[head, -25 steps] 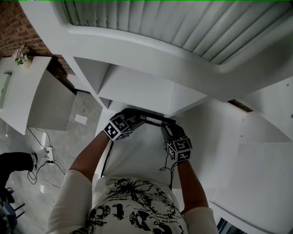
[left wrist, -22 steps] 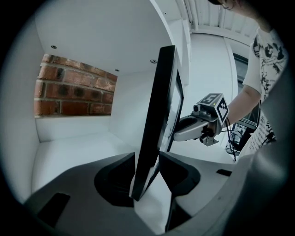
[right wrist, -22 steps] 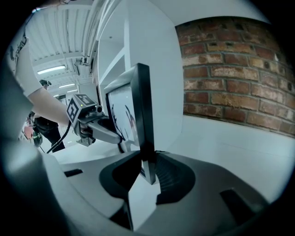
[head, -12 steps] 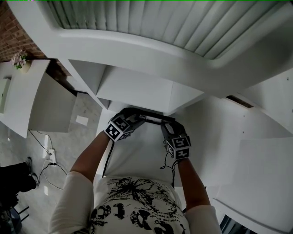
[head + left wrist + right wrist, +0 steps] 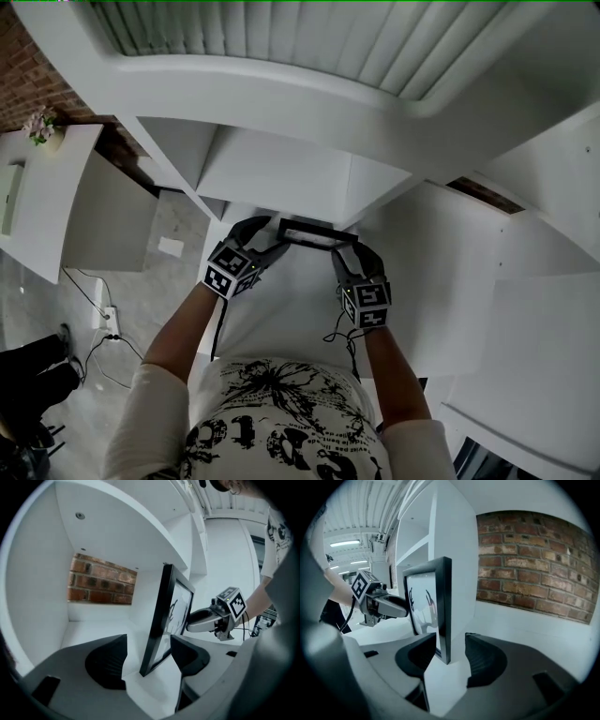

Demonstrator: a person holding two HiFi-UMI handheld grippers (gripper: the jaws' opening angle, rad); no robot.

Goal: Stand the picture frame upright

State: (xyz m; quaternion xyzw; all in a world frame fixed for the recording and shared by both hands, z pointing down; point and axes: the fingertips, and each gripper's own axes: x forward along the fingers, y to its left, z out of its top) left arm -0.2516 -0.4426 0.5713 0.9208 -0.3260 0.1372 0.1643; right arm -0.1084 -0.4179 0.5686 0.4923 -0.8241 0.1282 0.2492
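And the picture frame (image 5: 309, 231) is standing on its lower edge on the white shelf (image 5: 281, 314), right at the mouth of an open compartment! The left gripper (image 5: 268, 236) is at its nine o'clock end and the right gripper (image 5: 343, 251) at its three o'clock end. Both sets of jaws are spreading as we watch. Each straddles a bottom corner of the frame, with daylight showing between pad and frame rather than a clamp (the dark line drawing behind the glass faces the person). Beyond the frame, at twelve o'clock, a brick wall (image 5: 525, 564) shows through the compartment's open back, and a white divider (image 5: 454, 536) rises at the frame's far end. That compartment holds the frame. Out at ten o'clock a small pot of flowers (image 5: 42, 117) sits on a white table (image 5: 47, 197), with cables (image 5: 94, 328) on the floor at eight.
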